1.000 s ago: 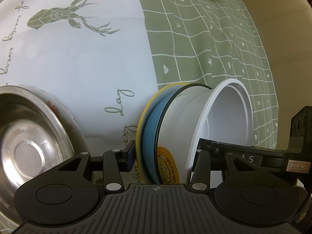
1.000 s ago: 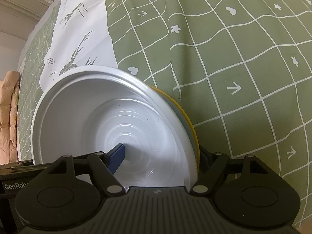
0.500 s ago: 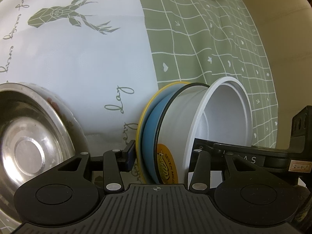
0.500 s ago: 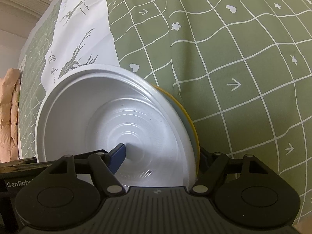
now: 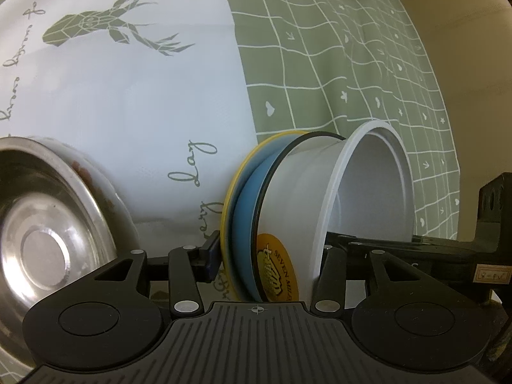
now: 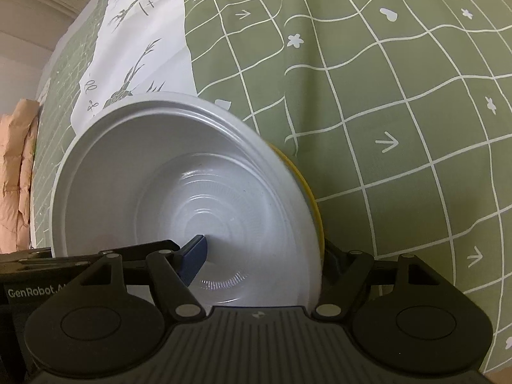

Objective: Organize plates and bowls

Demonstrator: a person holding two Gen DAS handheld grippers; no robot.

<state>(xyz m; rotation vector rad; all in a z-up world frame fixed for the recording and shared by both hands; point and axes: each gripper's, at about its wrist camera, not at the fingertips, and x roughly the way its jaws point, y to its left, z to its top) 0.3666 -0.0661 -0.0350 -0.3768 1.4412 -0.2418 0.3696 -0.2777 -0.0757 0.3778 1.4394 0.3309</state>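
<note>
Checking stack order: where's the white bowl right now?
The white bowl sits tipped on its side against the blue and yellow plate, between both grippers' fingers, right of the steel bowl.

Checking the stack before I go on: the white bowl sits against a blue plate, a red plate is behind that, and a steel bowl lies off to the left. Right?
Not quite. The left wrist view shows that the plate behind is a yellow plate, not a red one. The rest holds: the white bowl sits against the blue plate, and the steel bowl lies off to the left.
</note>
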